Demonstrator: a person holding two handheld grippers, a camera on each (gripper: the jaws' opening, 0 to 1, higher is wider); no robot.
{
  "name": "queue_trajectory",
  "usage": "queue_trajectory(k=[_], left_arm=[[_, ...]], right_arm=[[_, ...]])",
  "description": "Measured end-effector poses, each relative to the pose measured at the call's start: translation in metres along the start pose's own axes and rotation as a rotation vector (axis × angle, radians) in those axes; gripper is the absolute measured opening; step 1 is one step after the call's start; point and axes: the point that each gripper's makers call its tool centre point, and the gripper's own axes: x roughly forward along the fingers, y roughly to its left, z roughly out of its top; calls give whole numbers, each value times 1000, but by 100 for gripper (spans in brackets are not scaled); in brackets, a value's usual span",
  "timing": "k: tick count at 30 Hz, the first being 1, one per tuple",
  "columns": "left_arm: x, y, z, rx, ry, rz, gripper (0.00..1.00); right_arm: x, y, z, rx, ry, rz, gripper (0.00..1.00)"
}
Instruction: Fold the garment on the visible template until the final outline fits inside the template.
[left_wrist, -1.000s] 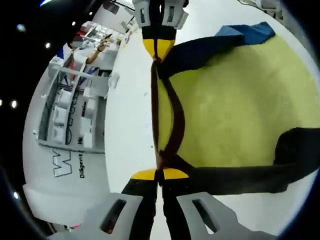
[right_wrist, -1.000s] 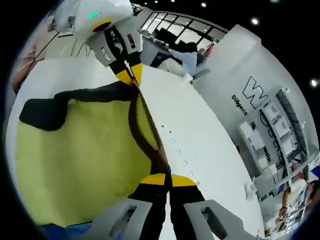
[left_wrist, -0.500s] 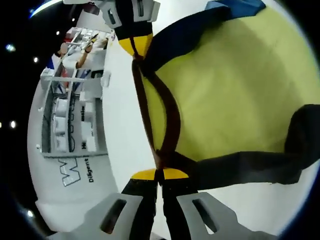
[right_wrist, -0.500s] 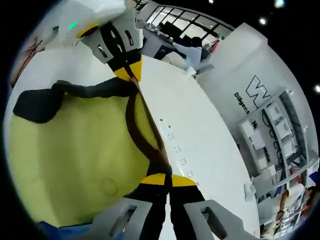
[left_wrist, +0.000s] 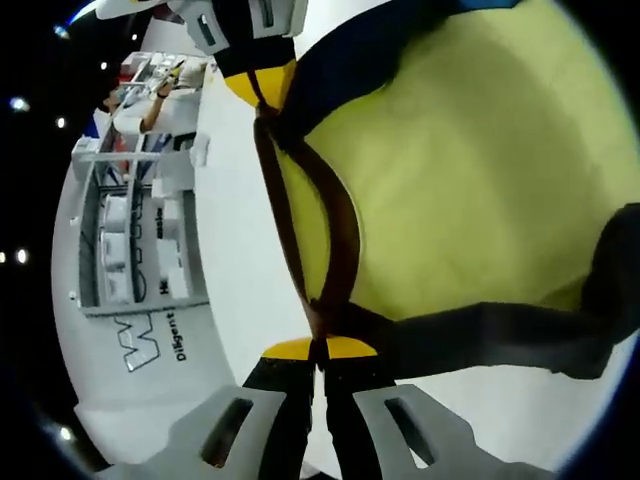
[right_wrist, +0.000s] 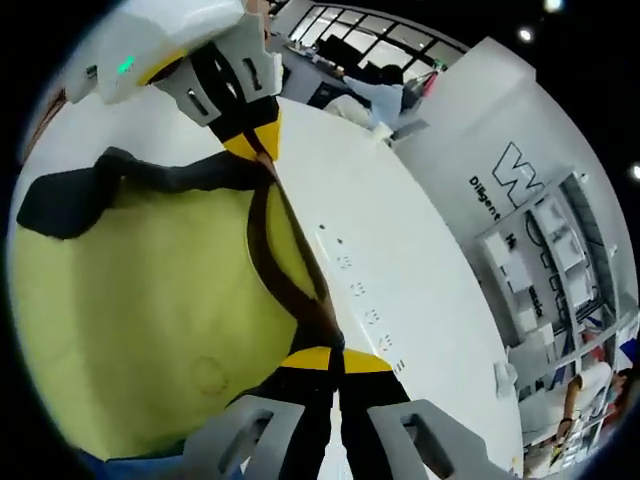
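A yellow garment (left_wrist: 470, 170) with dark brown trim and dark sleeves hangs stretched over the white table (left_wrist: 240, 240). My left gripper (left_wrist: 320, 345) is shut on the brown neck trim at one shoulder. The right gripper (left_wrist: 262, 95) comes in at the top of the left gripper view, pinching the other shoulder. In the right gripper view my right gripper (right_wrist: 336, 352) is shut on the same trim, the yellow garment (right_wrist: 140, 300) spreads to the left, and the left gripper (right_wrist: 258, 150) holds the far end. A dark sleeve (right_wrist: 60, 200) trails at the left. A blue strip (right_wrist: 150, 468) shows under the garment's lower edge.
The white table (right_wrist: 400, 280) carries small printed marks (right_wrist: 355, 290). White partition walls with lettering (right_wrist: 510, 190) and shelving (left_wrist: 140, 230) stand behind it. People (right_wrist: 380, 95) sit at desks in the background.
Both views have swung closer over the garment, which now covers more of each picture. The blue strip has slid toward the pictures' edges. Both grips on the trim are unchanged.
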Motion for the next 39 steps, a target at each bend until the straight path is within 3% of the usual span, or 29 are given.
queue_trajectory(k=[12,16,25,28,31,35,37,39], left_arm=[[25,-24,-6,-28,56,-50,1],[29,-30,-7,-33,61,-56,1],[40,-45,-11,-80,77,-98,1],[42,-49,-10,-83,76,-104,1],[43,-56,-8,-132,62,-114,1],[42,-65,-10,-129,60,-124,1],[39,-63,-10,-145,52,-119,1],[37,-63,-11,-219,47,-124,3]], right_arm=[[24,12,-9,56,46,-3,0],[33,21,-19,123,89,21,0],[46,30,-24,129,99,34,0],[49,45,-37,170,169,90,0],[52,49,-38,151,154,95,0],[52,52,-38,160,133,95,0],[52,49,-38,193,130,73,1],[50,51,-36,281,116,94,5]])
